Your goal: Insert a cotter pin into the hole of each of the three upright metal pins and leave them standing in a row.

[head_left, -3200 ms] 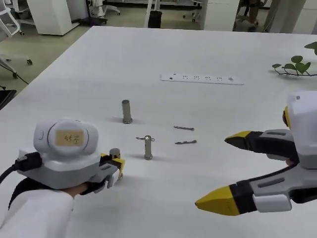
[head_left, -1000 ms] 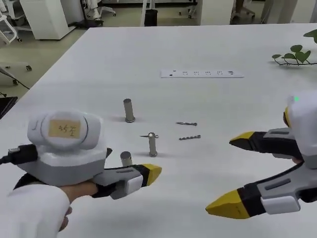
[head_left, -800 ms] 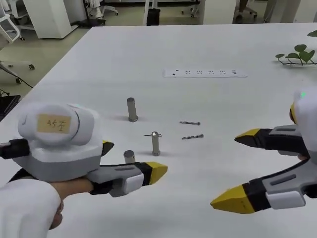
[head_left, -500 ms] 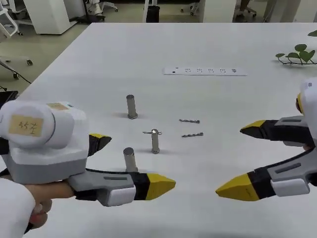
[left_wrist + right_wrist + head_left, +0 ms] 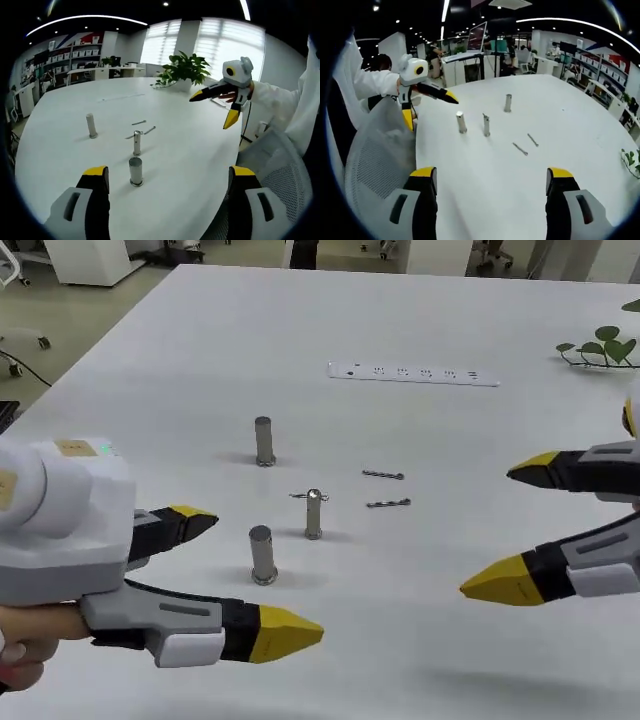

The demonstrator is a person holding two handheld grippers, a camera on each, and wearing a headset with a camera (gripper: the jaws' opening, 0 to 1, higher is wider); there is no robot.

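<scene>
Three metal pins stand upright on the white table (image 5: 420, 620): a far pin (image 5: 263, 441), a middle pin (image 5: 314, 514) with a cotter pin through its top, and a near pin (image 5: 262, 554). Two loose cotter pins (image 5: 383, 475) (image 5: 388, 504) lie to the right of them. My left gripper (image 5: 260, 572) is open, its jaws wide on either side of the near pin (image 5: 135, 171) and clear of it. My right gripper (image 5: 492, 531) hovers open at the right, holding nothing. The right gripper view shows the same row of pins (image 5: 486, 125) from the other side.
A white power strip (image 5: 412, 374) lies at the far middle of the table. A green plant (image 5: 600, 348) sits at the far right. A mesh chair back (image 5: 380, 150) stands by the table's near edge.
The left gripper, shut around the near pin 3.2 s ago, has opened and drawn back from it. The pin stays upright. The right gripper has drifted slightly right.
</scene>
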